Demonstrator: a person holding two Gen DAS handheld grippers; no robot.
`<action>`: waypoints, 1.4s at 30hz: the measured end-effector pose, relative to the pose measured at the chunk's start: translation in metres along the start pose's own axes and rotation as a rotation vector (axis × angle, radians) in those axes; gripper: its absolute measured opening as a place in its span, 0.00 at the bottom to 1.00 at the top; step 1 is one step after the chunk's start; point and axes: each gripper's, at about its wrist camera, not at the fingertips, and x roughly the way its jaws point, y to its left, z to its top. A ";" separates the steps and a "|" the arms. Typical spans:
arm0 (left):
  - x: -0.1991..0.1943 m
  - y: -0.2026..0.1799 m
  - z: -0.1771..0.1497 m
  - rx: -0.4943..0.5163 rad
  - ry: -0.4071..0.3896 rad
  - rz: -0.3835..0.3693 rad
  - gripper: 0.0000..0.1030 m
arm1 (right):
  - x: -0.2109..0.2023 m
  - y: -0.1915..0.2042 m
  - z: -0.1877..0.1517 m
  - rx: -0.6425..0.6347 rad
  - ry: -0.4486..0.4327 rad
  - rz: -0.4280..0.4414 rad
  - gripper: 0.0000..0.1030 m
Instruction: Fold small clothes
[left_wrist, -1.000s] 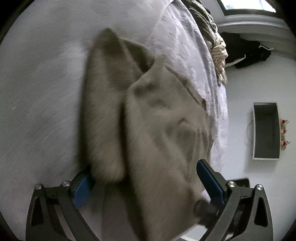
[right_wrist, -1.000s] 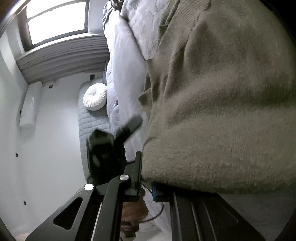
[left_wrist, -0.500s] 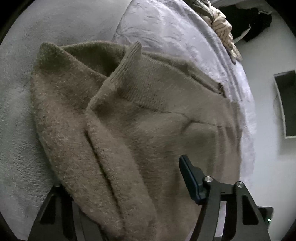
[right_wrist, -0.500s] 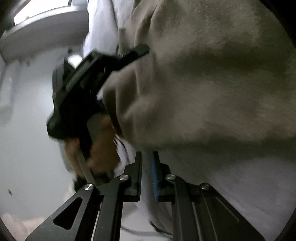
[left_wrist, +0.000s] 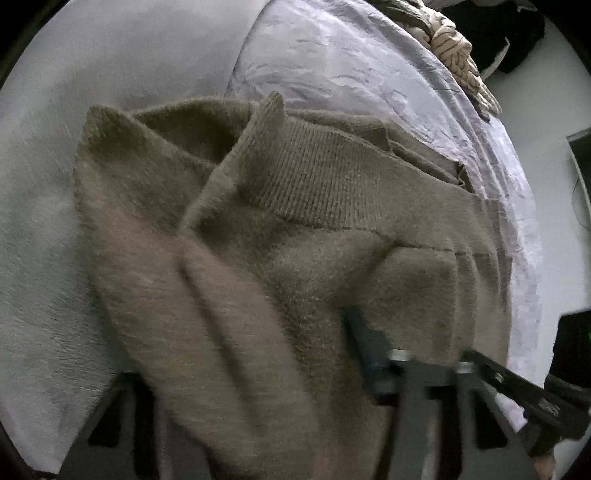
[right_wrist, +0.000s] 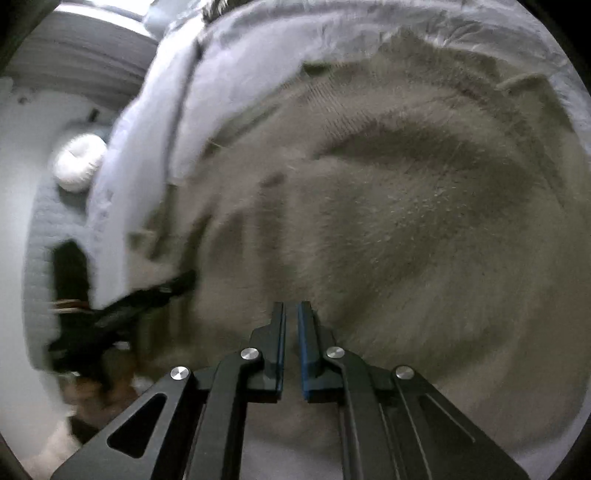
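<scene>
Laying the sweater (left_wrist: 280, 258) flat on the bed (left_wrist: 351, 70) looks like the step in hand. It lies bunched ahead of both tools, ribbed hem turned up beyond the left gripper (left_wrist: 251, 354), whose jaws stand spread with knit heaped between and over them. The right gripper (right_wrist: 291, 332) has its jaws nearly pressed together; whether they pinch any cloth I cannot tell. Doing it well likely means drawing the folded edge straight away from the jaws, smoothing ridges before releasing.
</scene>
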 end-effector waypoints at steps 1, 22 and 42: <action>-0.002 -0.001 0.001 0.003 -0.007 0.006 0.32 | 0.011 -0.006 -0.001 -0.001 0.021 -0.006 0.06; -0.052 -0.236 0.017 0.468 -0.189 -0.100 0.21 | -0.072 -0.115 -0.029 0.250 -0.163 0.286 0.07; -0.010 -0.305 -0.027 0.628 -0.158 -0.096 0.66 | -0.079 -0.204 -0.050 0.550 -0.263 0.504 0.52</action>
